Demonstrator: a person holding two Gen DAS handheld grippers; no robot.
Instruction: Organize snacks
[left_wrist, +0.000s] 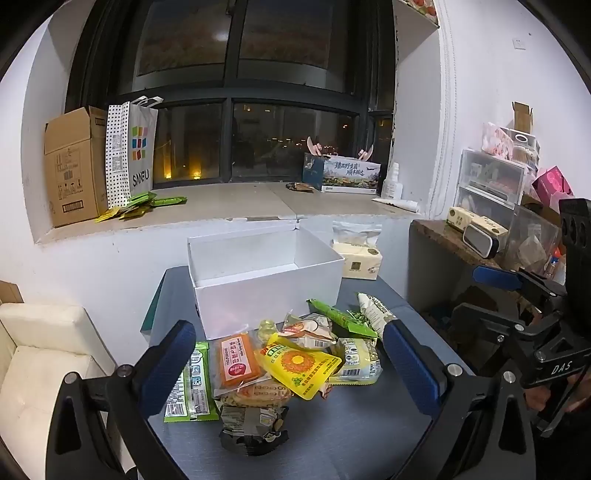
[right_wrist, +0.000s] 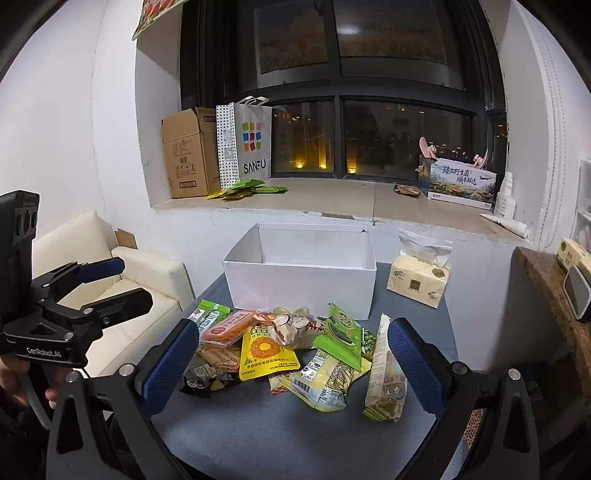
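Looking along the left wrist view, the left gripper (left_wrist: 290, 363) stands spread wide and grips nothing, hovering over the snack pile (left_wrist: 280, 354) on the grey table (left_wrist: 332, 435), just in front of the white box (left_wrist: 266, 273). Packets overlap here: the yellow sunflower pouch (left_wrist: 299, 365) lies across the orange bar (left_wrist: 238, 360), so closing on one may drag or flip a neighbour off the table edge. I count one box, one orange bar, one yellow pouch, one flat green packet (left_wrist: 192, 387) at the left, and one dark crumpled packet (left_wrist: 255, 424) nearest the camera. In the right wrist view, the right gripper (right_wrist: 291, 365) is equally wide and empty above the same heap. The tall pale packet (right_wrist: 384, 373) lies against the right finger (right_wrist: 417, 369), so a careless close could pinch or knock it. One tissue pack (right_wrist: 421, 280) sits beside the box; roughly ten snacks show, though the overlaps hide some.
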